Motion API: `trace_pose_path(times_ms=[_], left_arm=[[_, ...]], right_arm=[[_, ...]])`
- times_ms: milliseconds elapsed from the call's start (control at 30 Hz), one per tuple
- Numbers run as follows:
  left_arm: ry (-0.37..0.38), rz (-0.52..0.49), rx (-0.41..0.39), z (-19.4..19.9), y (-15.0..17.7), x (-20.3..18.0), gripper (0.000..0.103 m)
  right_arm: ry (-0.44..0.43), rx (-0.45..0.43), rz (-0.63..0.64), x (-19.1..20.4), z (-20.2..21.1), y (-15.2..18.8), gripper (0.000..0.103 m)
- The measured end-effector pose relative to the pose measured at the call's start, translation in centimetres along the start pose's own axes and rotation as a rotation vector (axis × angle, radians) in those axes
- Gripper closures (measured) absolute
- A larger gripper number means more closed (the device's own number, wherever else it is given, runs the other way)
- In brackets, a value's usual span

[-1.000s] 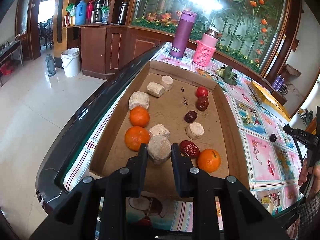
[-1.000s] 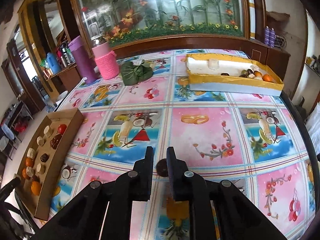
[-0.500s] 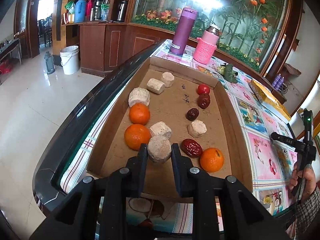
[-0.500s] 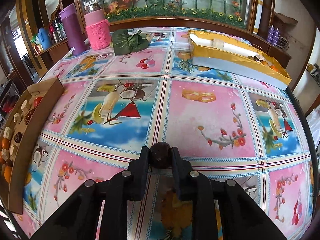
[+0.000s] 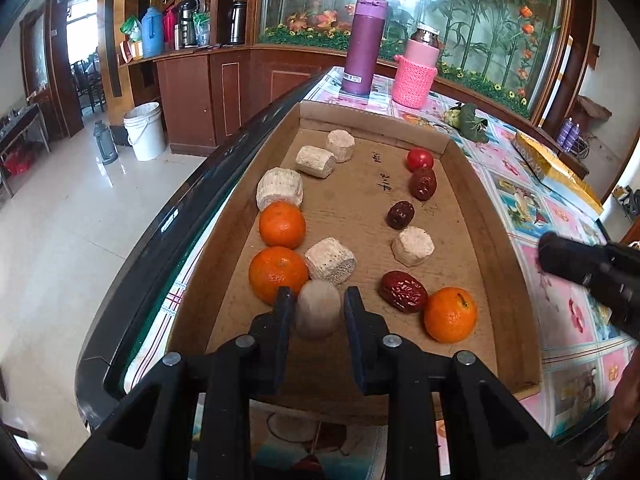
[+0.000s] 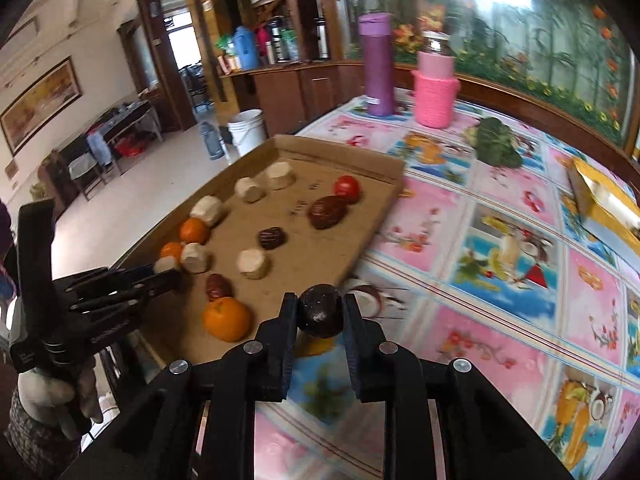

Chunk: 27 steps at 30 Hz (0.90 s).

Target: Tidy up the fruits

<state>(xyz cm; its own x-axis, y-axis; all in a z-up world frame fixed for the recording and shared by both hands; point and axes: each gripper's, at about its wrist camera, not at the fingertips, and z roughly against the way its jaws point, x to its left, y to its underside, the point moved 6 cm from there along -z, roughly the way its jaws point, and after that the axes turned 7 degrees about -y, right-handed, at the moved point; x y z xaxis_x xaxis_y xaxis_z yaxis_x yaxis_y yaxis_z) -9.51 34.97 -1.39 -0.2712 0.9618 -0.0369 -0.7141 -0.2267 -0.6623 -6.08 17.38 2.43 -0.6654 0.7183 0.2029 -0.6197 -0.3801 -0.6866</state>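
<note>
The yellow box (image 6: 604,204) is cut off by the right edge; its contents are hidden.

so the right gripper (image 6: 321,312) went from sitting over the pink tablecloth, with the dark round fruit (image 6: 321,311) lying on it, to clamping that fruit and swinging left; the cardboard tray (image 6: 372,216) now fills the left-centre of its frame. in the left view it shows big at the right edge. the left gripper (image 5: 316,312) jaws are opening, a gap beside the pale chunk (image 5: 318,314).
</note>
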Motion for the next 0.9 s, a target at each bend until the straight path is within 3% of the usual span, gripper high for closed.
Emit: trace_pose_path(times_ms=[133,433,633,767,900], left_arm=[[0.019,0.048,-0.013,0.5,-0.2,0.7,0.057],[0.051,0.192,-0.032,1.4,-0.5,3.6,0.045],[0.054,0.204,-0.035,1.9,-0.4,3.7,0.044],[0.048,0.211,-0.043,2.6,-0.3,3.7,0.043],[0.022,0.200,-0.072,3.8,-0.2,3.5,0.041]], right_arm=[[-0.024,0.024,0.093,4.0,-1.7,0.6,0.079],[-0.007,0.075,0.141,5.6,-3.6,2.5,0.078],[0.001,0.077,0.139,6.1,-3.7,2.9,0.076],[0.004,0.048,0.128,6.3,-2.7,2.8,0.045],[0.022,-0.004,0.108,6.0,-0.9,2.7,0.041]])
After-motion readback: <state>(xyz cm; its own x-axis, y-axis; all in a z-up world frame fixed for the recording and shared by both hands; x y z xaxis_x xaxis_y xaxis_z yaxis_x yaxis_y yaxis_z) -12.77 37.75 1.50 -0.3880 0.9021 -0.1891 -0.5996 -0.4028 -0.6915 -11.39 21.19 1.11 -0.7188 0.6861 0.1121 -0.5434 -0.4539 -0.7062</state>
